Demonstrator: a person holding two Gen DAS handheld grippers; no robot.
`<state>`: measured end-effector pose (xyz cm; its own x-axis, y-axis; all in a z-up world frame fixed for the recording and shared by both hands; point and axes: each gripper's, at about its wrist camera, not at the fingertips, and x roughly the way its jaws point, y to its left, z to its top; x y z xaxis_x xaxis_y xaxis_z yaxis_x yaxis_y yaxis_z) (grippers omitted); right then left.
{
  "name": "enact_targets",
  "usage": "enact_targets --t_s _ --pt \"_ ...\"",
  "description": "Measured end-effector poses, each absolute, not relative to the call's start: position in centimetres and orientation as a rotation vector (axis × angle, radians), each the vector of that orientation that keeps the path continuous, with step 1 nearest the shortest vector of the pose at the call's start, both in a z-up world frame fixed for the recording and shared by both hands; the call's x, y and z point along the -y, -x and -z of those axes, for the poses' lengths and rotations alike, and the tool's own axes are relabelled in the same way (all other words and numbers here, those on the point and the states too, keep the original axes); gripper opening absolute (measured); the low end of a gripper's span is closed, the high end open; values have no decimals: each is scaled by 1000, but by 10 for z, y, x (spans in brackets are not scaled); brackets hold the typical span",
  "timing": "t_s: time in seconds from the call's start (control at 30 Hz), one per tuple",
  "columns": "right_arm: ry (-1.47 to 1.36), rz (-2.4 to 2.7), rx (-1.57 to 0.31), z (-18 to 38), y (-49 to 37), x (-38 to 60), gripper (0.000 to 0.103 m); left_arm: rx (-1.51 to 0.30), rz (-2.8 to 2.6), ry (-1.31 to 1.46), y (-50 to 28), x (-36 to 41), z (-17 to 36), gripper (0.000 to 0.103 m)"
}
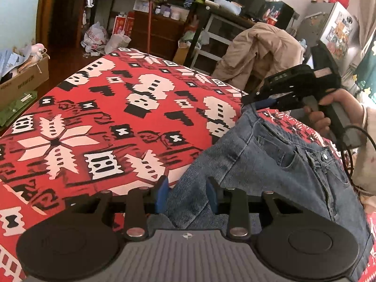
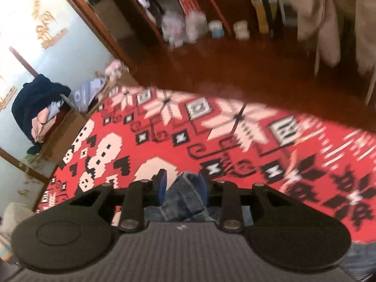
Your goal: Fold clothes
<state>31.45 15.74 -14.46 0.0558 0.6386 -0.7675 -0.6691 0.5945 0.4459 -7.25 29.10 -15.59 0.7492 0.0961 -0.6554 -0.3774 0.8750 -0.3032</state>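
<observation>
Blue jeans (image 1: pixel 277 164) hang stretched between both grippers above the red patterned blanket (image 1: pixel 105 117), the waistband with its button facing up at the right. My left gripper (image 1: pixel 186 190) is shut on a bunched fold of denim between its blue pads. In the left wrist view, my right gripper (image 1: pixel 263 102), held by a hand (image 1: pixel 326 115), pinches the jeans' far waist corner. The right wrist view shows my right gripper (image 2: pixel 182 185) shut on a wad of jeans (image 2: pixel 185 197) over the blanket (image 2: pixel 211 136); that frame is blurred.
A cardboard box (image 1: pixel 23 80) with clutter stands at the bed's left. A beige coat (image 1: pixel 260 51) drapes over a chair behind the bed. Shelves (image 1: pixel 152 11), bags and wooden floor (image 2: pixel 235 70) lie beyond. A dark garment pile (image 2: pixel 37 103) sits on a box at the left.
</observation>
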Motion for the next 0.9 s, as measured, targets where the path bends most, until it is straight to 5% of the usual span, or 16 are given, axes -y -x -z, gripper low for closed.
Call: enact_targets --t_s 0.17,0.27,0.37,0.63,0.73,0.9 --pt "77 -947 -1130 149 -307 -164 12 -632 -268 413 81 -282 160 26" --pt "84 -915 -1096 148 -301 -164 9 -605 -273 404 87 -279 166 9" --pt "37 -873 -1002 138 -293 -152 7 -615 -302 321 86 -270 165 8" --pt "93 -809 -927 158 -283 -164 11 -679 -314 266 83 -269 157 12" --pt "107 -816 -849 142 -279 -160 30 -679 -327 247 89 -274 146 17" --pt "141 -902 -705 106 -259 -144 25 -600 -219 365 86 -280 118 17"
